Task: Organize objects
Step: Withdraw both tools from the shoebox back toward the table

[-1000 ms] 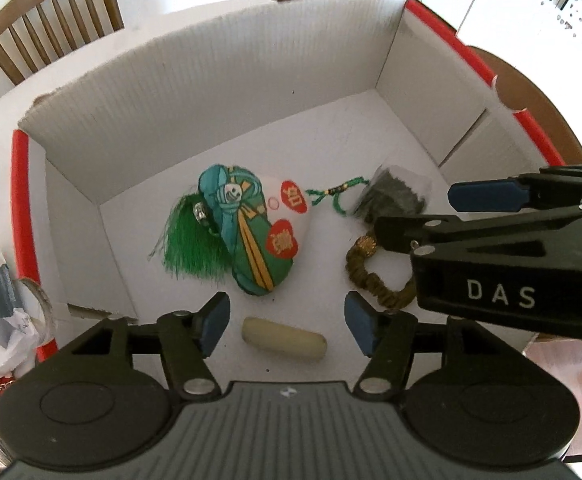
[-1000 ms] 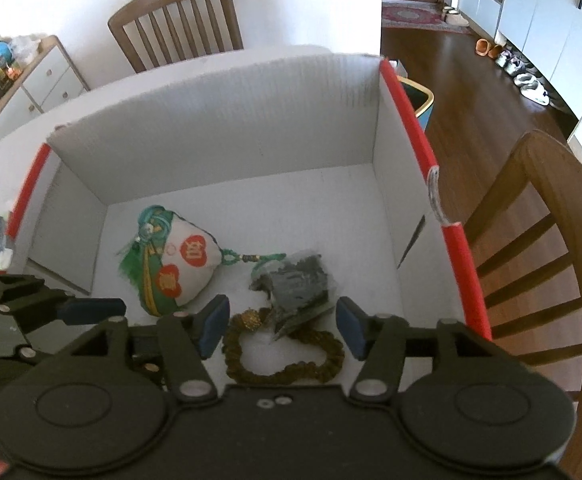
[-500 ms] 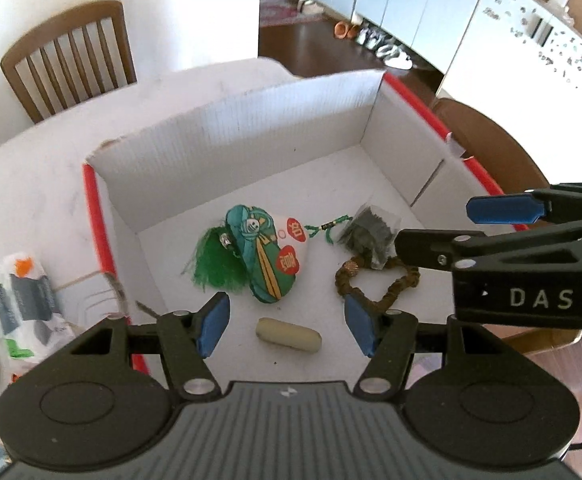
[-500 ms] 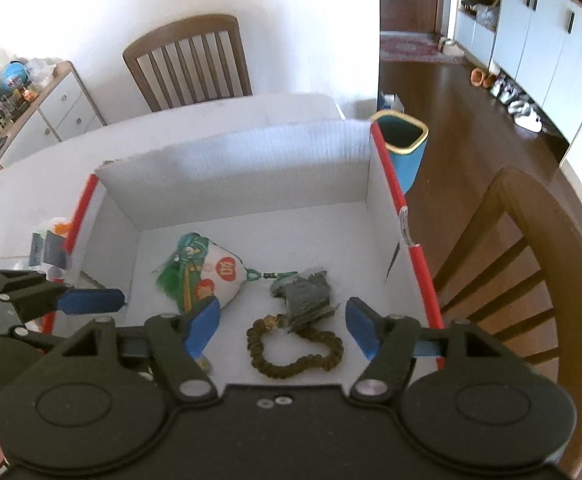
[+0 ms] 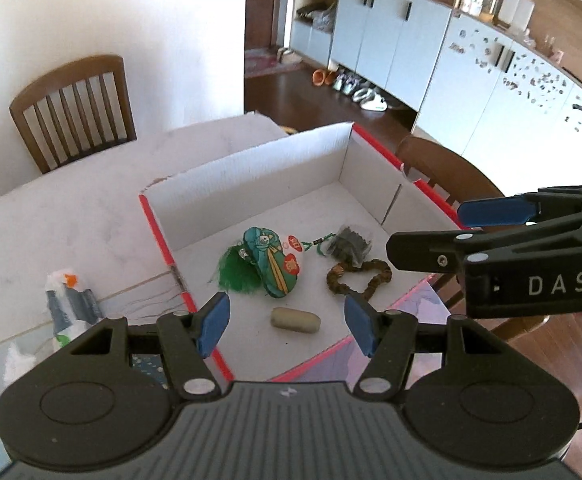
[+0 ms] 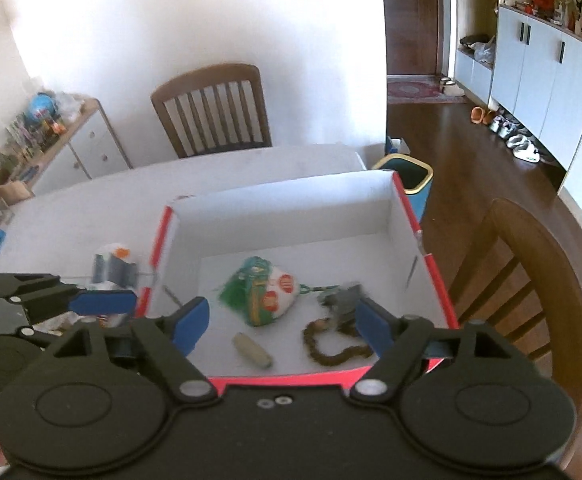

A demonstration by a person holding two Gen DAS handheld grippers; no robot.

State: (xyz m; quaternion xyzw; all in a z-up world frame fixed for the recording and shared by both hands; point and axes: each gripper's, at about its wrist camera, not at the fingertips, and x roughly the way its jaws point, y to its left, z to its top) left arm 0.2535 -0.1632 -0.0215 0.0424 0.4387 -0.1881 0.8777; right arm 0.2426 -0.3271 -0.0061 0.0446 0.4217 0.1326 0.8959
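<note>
A white cardboard box with red edges [image 5: 251, 168] [image 6: 291, 204] stands on the table. In it lie a green pouch with a green tassel [image 5: 271, 264] [image 6: 265, 298], a brown bead bracelet [image 5: 357, 278] [image 6: 333, 344], a small dark packet [image 5: 349, 246] [image 6: 343, 300] and a pale cylinder [image 5: 295, 321] [image 6: 252, 351]. My left gripper [image 5: 287, 328] is open and empty, high above the box's near edge. My right gripper [image 6: 283, 326] is open and empty, also above the near edge; it shows at the right of the left wrist view [image 5: 491, 228].
A plastic-wrapped packet [image 5: 73, 304] [image 6: 113, 266] lies on the table left of the box. Wooden chairs stand behind the table [image 5: 73, 110] [image 6: 213, 110] and at the right [image 6: 531, 280]. A blue bin [image 6: 409, 178] stands on the floor beyond.
Both grippers have risen and pulled back from inside the box; the box and its contents look smaller. Both stayed open. The objects in the box have not moved.
</note>
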